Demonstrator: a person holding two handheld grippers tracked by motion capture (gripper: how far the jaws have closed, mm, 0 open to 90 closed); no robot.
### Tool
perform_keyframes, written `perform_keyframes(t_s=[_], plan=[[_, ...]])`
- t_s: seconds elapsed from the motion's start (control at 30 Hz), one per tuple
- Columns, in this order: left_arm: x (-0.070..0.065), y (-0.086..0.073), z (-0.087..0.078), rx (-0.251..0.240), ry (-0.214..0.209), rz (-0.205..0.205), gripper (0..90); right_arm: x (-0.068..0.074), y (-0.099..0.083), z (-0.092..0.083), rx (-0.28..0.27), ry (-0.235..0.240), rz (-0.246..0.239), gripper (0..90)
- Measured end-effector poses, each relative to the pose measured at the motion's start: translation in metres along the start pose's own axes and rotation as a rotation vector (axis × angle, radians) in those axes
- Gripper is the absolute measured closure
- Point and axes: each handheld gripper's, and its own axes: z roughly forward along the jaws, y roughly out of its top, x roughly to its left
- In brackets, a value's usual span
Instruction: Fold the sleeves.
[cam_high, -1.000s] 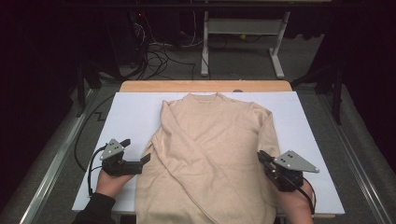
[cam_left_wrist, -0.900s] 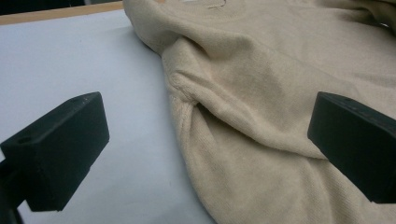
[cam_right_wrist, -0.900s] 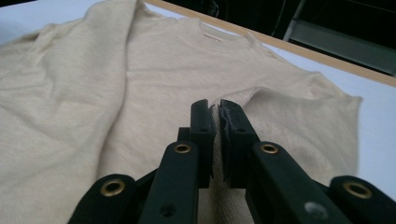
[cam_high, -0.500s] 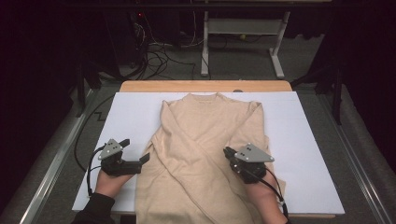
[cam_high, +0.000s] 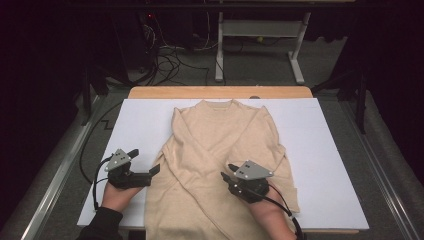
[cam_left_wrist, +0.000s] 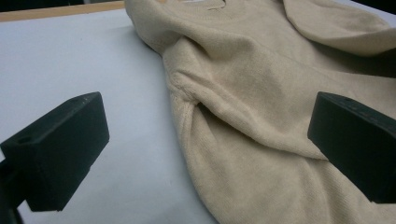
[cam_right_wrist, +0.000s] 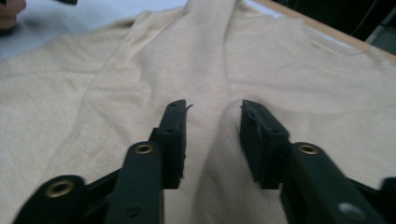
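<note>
A beige sweater (cam_high: 220, 145) lies flat on the white board (cam_high: 325, 150), neck away from me and sleeves folded across its front. My left gripper (cam_high: 146, 161) rests at the sweater's left edge. In the left gripper view it (cam_left_wrist: 205, 140) stands wide open, with the sweater's side seam (cam_left_wrist: 187, 93) between the jaws and untouched. My right gripper (cam_high: 227, 171) hovers low over the lower middle of the sweater. Its jaws have just been opening. In the right gripper view it (cam_right_wrist: 212, 126) has a soft ridge of sleeve cloth (cam_right_wrist: 219, 154) lying loose between the parted jaws.
The board sits on a wooden table whose far edge (cam_high: 220, 92) shows behind the collar. Metal rails (cam_high: 65, 165) run along both sides. Beyond are floor cables (cam_high: 170, 60) and a white stand (cam_high: 260, 30). Bare board lies to the right of the sweater.
My right gripper has moved left from the sweater's right edge onto its body, bringing cloth with it, and its jaws have parted. The left gripper has stayed where it was.
</note>
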Motion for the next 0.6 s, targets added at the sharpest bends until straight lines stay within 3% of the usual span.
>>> perform_keyframes(t_s=[0.13, 0.27, 0.4, 0.6], plan=[[0.001, 0.000, -0.002, -0.004, 0.003, -0.002, 0.0, -0.028, -0.009, -0.031, -0.029, -0.105, 0.056, 50.2], [0.000, 0.000, -0.001, -0.003, 0.003, -0.002, 0.0, -0.060, -0.034, -0.055, -0.026, -0.191, 0.159, 46.9], [0.000, 0.000, -0.002, -0.006, 0.005, -0.004, 0.0, -0.077, -0.056, -0.069, -0.002, -0.225, 0.224, 43.9], [-0.003, 0.000, -0.003, -0.011, -0.001, -0.003, 0.0, -0.087, -0.080, -0.080, 0.034, -0.258, 0.277, 40.3]])
